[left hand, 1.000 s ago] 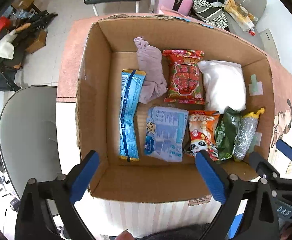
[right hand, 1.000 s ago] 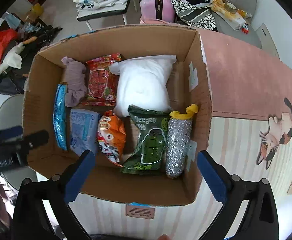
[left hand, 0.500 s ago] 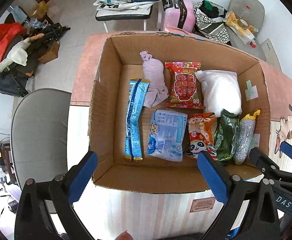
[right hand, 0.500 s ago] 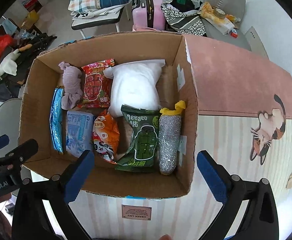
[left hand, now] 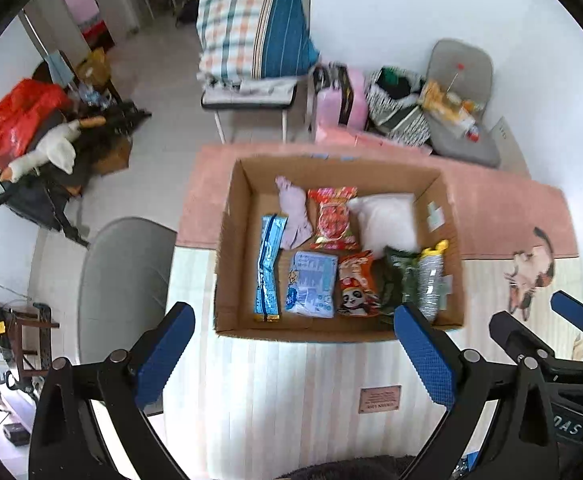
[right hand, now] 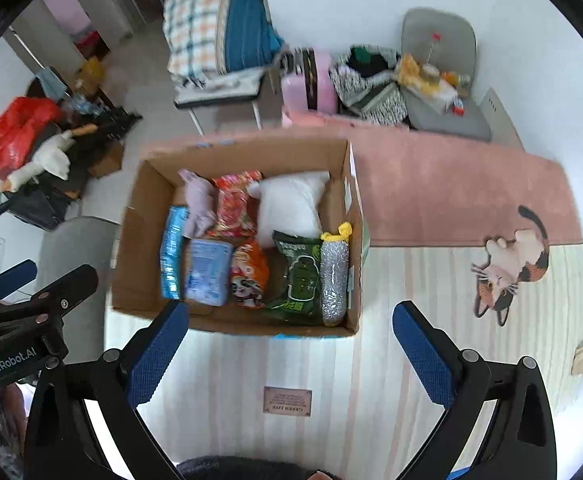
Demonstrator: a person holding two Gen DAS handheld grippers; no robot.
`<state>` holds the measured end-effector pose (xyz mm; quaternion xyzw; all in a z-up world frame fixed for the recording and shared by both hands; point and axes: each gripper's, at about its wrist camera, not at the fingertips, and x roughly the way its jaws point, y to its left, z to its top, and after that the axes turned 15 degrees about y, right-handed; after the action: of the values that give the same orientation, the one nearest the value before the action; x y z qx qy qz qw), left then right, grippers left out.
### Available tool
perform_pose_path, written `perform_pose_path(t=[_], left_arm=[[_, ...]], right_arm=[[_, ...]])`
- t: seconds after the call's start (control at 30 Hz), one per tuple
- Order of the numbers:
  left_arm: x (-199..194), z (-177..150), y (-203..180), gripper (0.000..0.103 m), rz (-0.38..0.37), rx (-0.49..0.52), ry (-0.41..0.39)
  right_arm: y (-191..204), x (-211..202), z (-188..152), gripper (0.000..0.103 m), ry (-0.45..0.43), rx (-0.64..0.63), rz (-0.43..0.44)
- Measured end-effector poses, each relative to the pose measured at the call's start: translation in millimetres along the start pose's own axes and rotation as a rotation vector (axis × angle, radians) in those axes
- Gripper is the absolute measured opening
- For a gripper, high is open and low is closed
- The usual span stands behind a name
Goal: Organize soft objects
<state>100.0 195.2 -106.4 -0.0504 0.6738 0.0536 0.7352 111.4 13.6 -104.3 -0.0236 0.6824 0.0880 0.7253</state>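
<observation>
We held our left claw (left hand: 295, 350) and right claw (right hand: 291, 348) wide and empty above the table (right hand: 411, 360), near the cardboard box (left hand: 231, 252) of snack packets.

Black plastic left tongs (left hand: 293, 346) and right tongs (right hand: 289, 342), each with two angular arms ending in textured blue pads (left hand: 423, 356). Round silver screws (right hand: 470, 356) at the arm joints. White "GenRobot.AI" lettering (right hand: 9, 360) on one body side, partly cut-off white letters on the other
</observation>
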Motion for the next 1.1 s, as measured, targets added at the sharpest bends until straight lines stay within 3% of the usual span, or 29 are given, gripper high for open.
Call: perform_pose_path(t=[0.27, 0.53, 0.83, 1.1], left_arm=[[-71, -44, 4, 0.102, 0.011, -0.009, -0.116], [-106, -72, 4, 0.102, -0.013, -0.017, -0.165], [-116, -88, -5, 0.102, 0.008, -0.003, -0.184], [-113, -93, -5, 0.102, 0.025, -0.036, -0.195]], right_arm=[[6, -81, -49, 0.103, -0.132, -0.017, -0.001], [4, -140, -85, 0.103, -0.229, -0.023, -0.025], [7, -170, -112, 0.103, -0.274, -0.042, -0.041], [-3, -163, -105, 0.103, -0.287, 0.003, -0.085]])
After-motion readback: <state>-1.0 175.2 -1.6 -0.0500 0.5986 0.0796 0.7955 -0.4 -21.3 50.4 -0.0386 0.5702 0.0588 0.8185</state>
